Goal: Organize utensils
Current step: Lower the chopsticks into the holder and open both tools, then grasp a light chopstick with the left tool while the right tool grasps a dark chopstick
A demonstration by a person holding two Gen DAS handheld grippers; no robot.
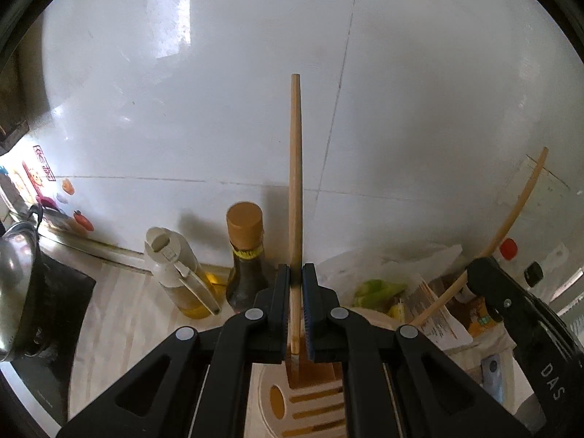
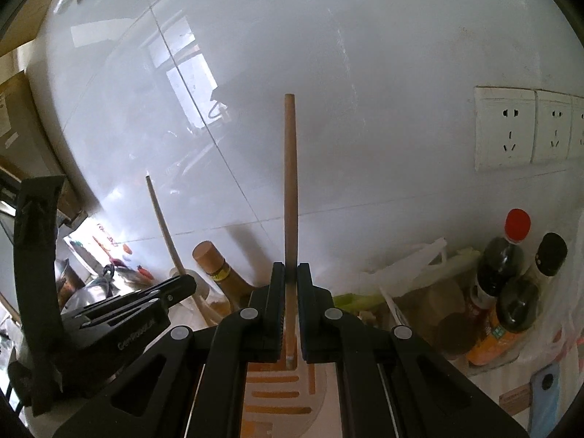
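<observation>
Each gripper, left and right, is clamped low on 1 light, stiff, slippery-looking wooden chopstick above the slotted holder.

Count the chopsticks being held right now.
2. One chopstick stands upright in the left gripper; the other chopstick stands upright in the right gripper. More may be hidden.

left gripper: matte black, blue ribbed pads, grey rivets | right gripper: matte black, grey rivets, white lettering at 3 o'clock in left view
</observation>
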